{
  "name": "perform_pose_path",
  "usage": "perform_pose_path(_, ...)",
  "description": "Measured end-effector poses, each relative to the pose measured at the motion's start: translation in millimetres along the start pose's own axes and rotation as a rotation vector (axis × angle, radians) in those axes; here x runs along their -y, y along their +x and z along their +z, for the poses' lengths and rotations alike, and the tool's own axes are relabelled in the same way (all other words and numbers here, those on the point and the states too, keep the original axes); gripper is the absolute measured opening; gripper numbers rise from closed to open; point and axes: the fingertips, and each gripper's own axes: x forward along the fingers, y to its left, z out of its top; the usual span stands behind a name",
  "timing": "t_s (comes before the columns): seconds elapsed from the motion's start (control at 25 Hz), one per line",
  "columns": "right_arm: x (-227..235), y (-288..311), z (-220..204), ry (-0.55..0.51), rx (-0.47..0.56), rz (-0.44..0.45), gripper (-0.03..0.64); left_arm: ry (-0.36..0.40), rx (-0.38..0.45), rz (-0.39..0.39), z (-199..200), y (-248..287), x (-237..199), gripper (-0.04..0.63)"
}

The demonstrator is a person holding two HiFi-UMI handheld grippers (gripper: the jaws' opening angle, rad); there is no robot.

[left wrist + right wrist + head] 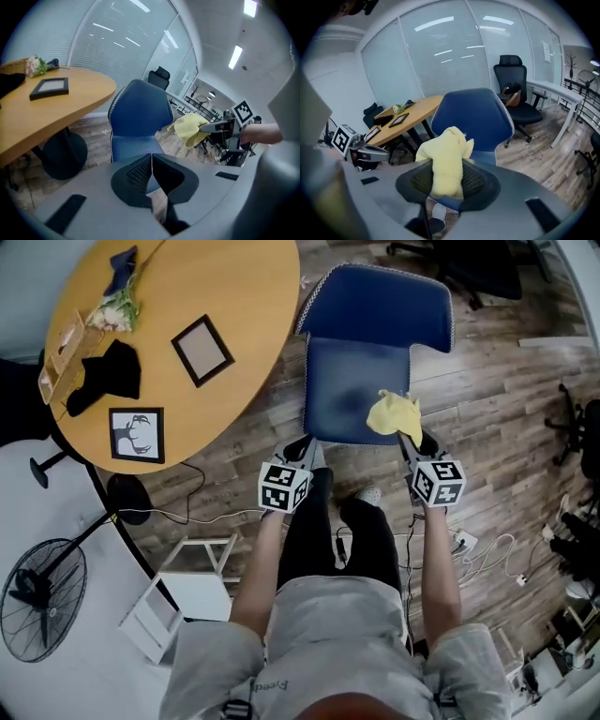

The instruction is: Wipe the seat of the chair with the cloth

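While the right hand-held gripper squeezes the soft yellow cloth over the blue padded chair seat, the left hand-held gripper is closed on nothing. Best to press the cloth down flat, then slide slowly across.

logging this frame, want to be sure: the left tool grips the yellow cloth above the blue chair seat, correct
Not quite: it is the right tool that grips the yellow cloth above the blue chair seat, as the right gripper view shows. The left tool is shut with nothing between its jaws.
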Motion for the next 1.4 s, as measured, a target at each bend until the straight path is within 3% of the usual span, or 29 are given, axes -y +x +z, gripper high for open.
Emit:
perform_pose_path(0.24, 11, 59, -24, -0.009, -0.046, 0.023, 0.147, 0.060, -0.093, -0.101, -49, 50, -11, 0.028)
perform_pose_path(0.4, 16, 102, -26, -0.023, -0.042, 0.041, 0.147, 0.092, -0.148, -0.081, -73, 86, -23, 0.028)
perform_pose_path(0.6, 17, 162, -20, -0.116, -0.060, 0.096, 0.146, 0.113, -0.189, -0.035, -90, 137, -53, 0.028)
perform_pose_path(0.88, 12, 248, -12, -0.288, -0.105, 0.173, 0.147, 0.037, -0.190, 0.059, -108, 182, -102, 0.028)
perform_pose_path(1.12, -11, 323, -13, -0.476, -0.181, 0.235, 0.147, 0.007, -0.235, 0.062, -138, 213, -120, 0.028)
perform_pose_path(1.4, -37, 394, -4, -0.564, -0.223, 0.287, 0.146, -0.035, -0.295, 0.105, -155, 225, -122, 0.028)
